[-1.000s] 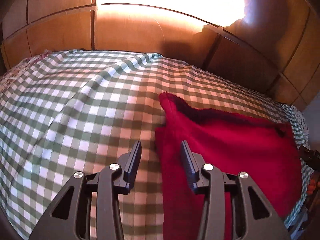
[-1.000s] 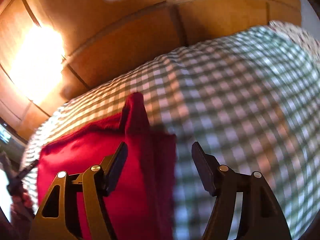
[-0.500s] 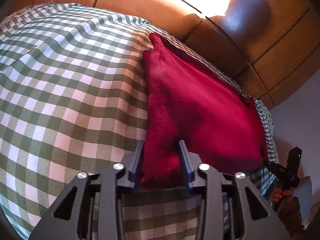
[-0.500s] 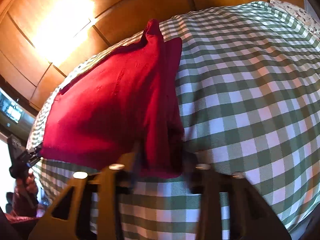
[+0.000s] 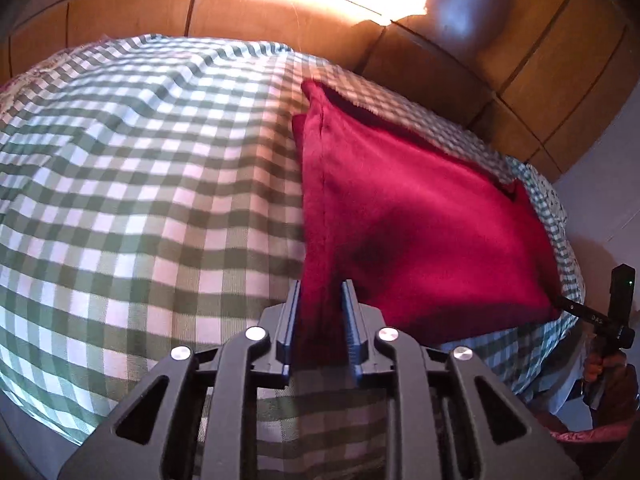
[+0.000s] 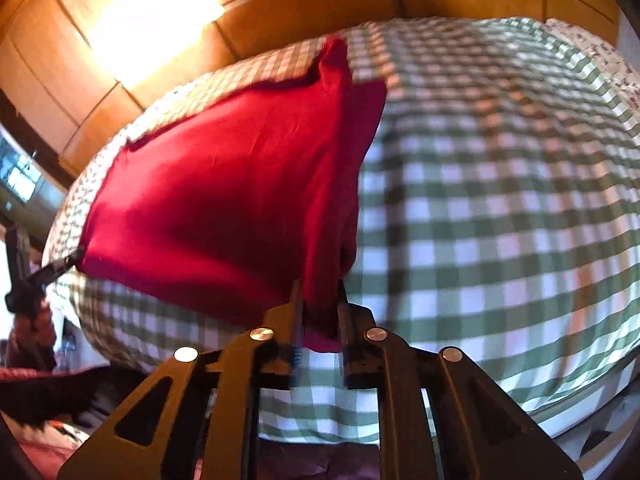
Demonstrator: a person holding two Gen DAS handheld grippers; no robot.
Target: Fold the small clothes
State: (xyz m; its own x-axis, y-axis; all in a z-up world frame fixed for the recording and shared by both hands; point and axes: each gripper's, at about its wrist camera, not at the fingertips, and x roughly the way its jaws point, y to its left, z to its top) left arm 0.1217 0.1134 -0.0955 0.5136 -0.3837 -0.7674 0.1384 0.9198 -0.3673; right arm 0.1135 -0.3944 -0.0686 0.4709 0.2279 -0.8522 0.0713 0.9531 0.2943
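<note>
A red fleece garment (image 5: 408,216) lies partly on the green-checked cloth (image 5: 140,200). My left gripper (image 5: 319,296) is shut on the garment's near left corner and holds it a little above the cloth. In the right wrist view the same garment (image 6: 224,200) hangs from my right gripper (image 6: 319,296), which is shut on its near right corner. The near edge is lifted and stretched between the two grippers; the far edge rests on the cloth. The other gripper shows at the edge of each view, at the far corner (image 5: 600,320) (image 6: 28,280).
The checked cloth (image 6: 500,200) covers a wide table. Wooden panelled walls (image 5: 540,60) stand behind it, with bright glare at the top. A flowered cloth (image 6: 600,56) lies at the far edge. Red and dark fabric (image 6: 48,400) sits below the table's near edge.
Both grippers went from open above the garment to shut on its near corners. They have since lifted the near edge off the cloth and pulled it taut.
</note>
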